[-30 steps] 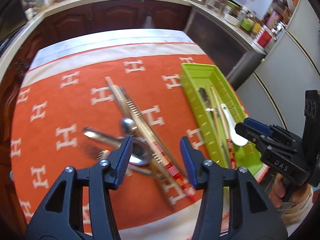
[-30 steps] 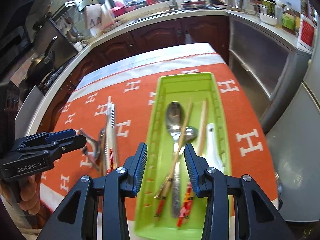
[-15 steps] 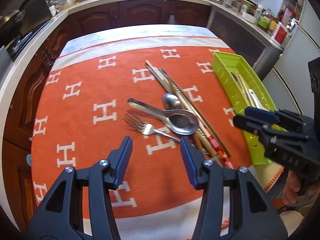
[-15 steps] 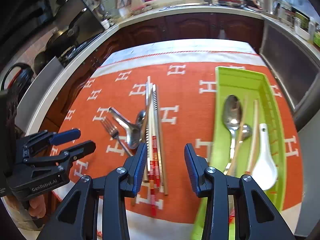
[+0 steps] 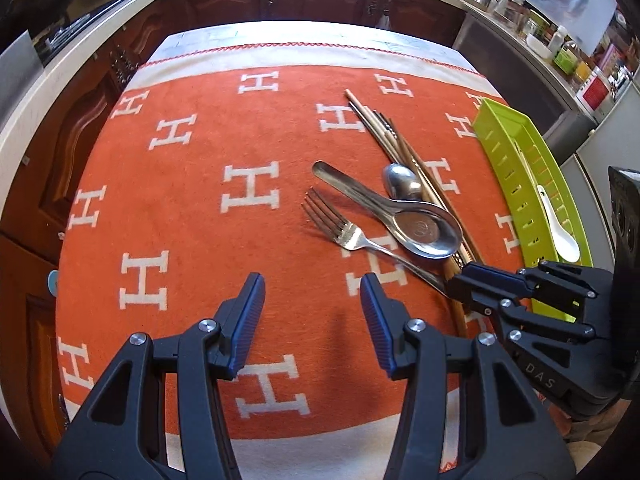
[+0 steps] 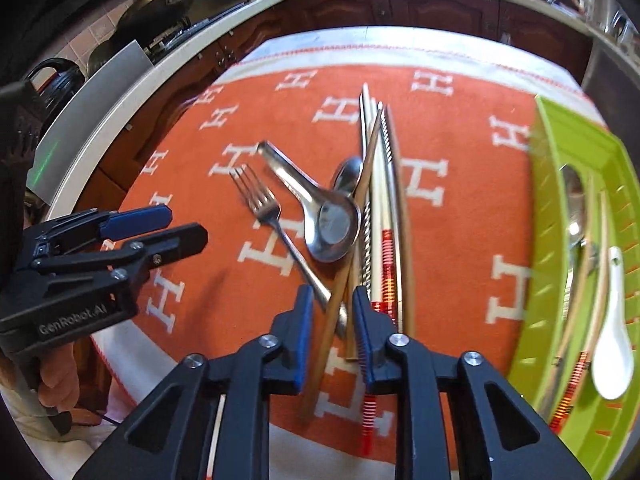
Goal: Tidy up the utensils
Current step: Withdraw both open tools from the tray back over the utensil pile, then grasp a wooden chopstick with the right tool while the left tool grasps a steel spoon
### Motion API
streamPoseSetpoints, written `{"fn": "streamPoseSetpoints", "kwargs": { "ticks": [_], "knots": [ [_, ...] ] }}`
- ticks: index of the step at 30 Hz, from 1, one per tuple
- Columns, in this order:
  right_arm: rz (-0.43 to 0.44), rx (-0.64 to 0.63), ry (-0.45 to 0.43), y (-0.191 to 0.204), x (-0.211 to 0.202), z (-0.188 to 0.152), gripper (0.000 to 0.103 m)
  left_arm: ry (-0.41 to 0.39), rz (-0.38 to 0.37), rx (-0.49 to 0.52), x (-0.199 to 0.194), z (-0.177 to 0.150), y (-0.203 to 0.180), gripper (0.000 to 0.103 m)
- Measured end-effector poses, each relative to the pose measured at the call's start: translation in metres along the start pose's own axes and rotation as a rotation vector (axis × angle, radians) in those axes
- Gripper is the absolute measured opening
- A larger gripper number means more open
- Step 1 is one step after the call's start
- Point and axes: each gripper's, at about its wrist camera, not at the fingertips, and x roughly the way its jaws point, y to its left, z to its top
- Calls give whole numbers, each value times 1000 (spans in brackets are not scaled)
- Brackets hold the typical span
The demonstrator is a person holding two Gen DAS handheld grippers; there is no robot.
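Observation:
On the orange cloth lies a pile: a fork (image 5: 348, 236), a big metal spoon (image 5: 424, 228), a smaller spoon (image 5: 402, 182) and several chopsticks (image 5: 380, 128). My right gripper (image 6: 330, 292) points down at the pile's near end. Its jaws are closing around a brown chopstick (image 6: 334, 312) and the tip of the fork's handle (image 6: 340, 320), with a gap left at the pads. My left gripper (image 5: 311, 280) hangs open over bare cloth, left of the fork, holding nothing. The green tray (image 5: 496, 152) at the right holds a white ceramic spoon (image 5: 560, 236) and other utensils.
The cloth (image 5: 180, 200) covers a small table with dark wood cabinets (image 5: 224, 0) and a light counter around it. Pans sit on a stove (image 6: 160, 12) at the far left. A hand (image 6: 56, 380) grips the left tool's handle near the table's front edge.
Both grippers have swung left, away from the tray and toward the pile. The right one has dropped onto the pile's near end and its jaws have narrowed. The left jaws kept their width.

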Motion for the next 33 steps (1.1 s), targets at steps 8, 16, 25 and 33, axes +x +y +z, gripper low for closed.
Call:
{"fn": "streamPoseSetpoints", "kwargs": {
  "ticks": [8, 16, 25, 33],
  "knots": [
    [9, -17, 6, 7, 13, 13, 14, 21, -20, -22, 8, -1, 6, 46],
    [34, 53, 52, 2, 31, 25, 14, 18, -29, -28, 8, -1, 7, 46],
    [52, 123, 33, -8, 39, 36, 10, 6, -76, -43, 7, 12, 2, 46],
    [55, 47, -53, 4, 17, 31, 6, 15, -132, -51, 10, 25, 0, 46]
  ]
}}
